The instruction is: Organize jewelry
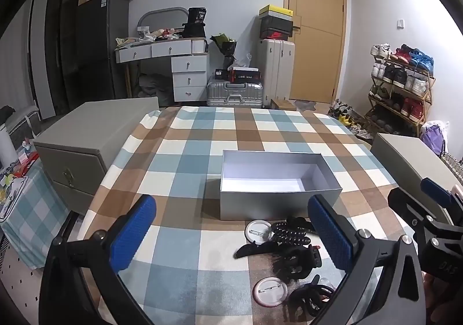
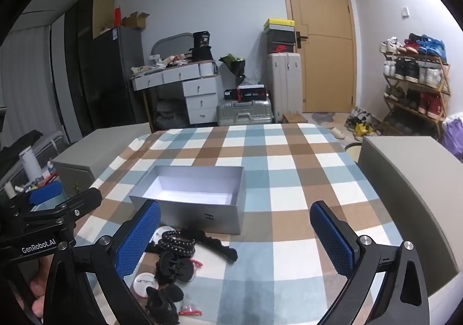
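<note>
An open silver box (image 1: 276,204) (image 2: 199,216) with a white inside sits on the checked tablecloth (image 1: 202,151) (image 2: 289,168). In front of it lies a heap of accessories: a black bead bracelet (image 1: 289,233) (image 2: 176,242), black hair claws (image 1: 298,262) (image 2: 173,265), a long black clip (image 2: 215,244) and two round pin badges (image 1: 257,231) (image 1: 270,292). My left gripper (image 1: 231,241) hovers open just left of the heap. My right gripper (image 2: 234,241) hovers open to its right. Nothing is between either pair of blue pads.
Grey cabinets flank the table at left (image 1: 86,151) and right (image 2: 411,189). Behind stand a white dressing table (image 1: 173,64), silver suitcases (image 1: 234,90), a wooden door (image 1: 315,26) and a shoe rack (image 1: 402,84). A hand (image 2: 40,290) holds the left gripper's handle.
</note>
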A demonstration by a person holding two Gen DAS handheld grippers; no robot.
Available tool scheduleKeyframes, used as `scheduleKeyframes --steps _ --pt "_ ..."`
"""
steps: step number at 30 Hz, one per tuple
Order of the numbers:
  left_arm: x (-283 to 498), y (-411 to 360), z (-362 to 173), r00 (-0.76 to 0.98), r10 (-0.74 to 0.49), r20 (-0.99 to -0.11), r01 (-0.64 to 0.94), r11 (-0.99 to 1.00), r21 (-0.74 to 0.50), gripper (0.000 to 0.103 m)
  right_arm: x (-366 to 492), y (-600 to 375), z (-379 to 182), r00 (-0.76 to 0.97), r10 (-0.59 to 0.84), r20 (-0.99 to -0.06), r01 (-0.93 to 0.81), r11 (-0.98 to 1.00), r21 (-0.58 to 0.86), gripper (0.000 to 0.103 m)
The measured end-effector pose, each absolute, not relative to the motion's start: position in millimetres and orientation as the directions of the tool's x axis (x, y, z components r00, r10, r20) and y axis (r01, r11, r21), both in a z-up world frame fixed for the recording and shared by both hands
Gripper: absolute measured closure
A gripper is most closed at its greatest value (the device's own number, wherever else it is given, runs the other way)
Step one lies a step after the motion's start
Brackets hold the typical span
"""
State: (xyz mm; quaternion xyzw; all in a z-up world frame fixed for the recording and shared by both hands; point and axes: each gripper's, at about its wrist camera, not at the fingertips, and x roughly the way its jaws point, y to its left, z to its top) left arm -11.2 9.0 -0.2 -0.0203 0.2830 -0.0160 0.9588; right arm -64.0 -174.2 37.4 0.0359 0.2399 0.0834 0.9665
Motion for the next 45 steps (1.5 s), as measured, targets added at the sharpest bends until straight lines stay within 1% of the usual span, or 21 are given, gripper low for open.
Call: scheduleKeyframes --steps 26,39,43,45 --pt "-9 8 0 0.839 -0.040 -0.543 0.021 0.999 -0.041 0.001 -66 -180 45 0.865 0.198 -0.461 -0.150 0.979 0.141 0.000" --pt "-9 9 -1 0.837 -0.039 -0.546 0.018 0.999 -0.044 0.001 -68 -176 46 0.872 0.197 -0.449 -0.163 0.980 0.112 0.000" --pt "-9 11 -4 0.829 -0.048 -0.557 0.024 0.998 -0.049 0.001 -69 -174 41 0.850 0.237 -0.471 -0.203 0.971 0.123 0.000" --pt "-9 13 -6 0.825 -0.053 -0.563 0.024 0.998 -0.059 0.001 -71 -171 40 0.844 0.266 -0.466 -0.234 0.964 0.126 0.000"
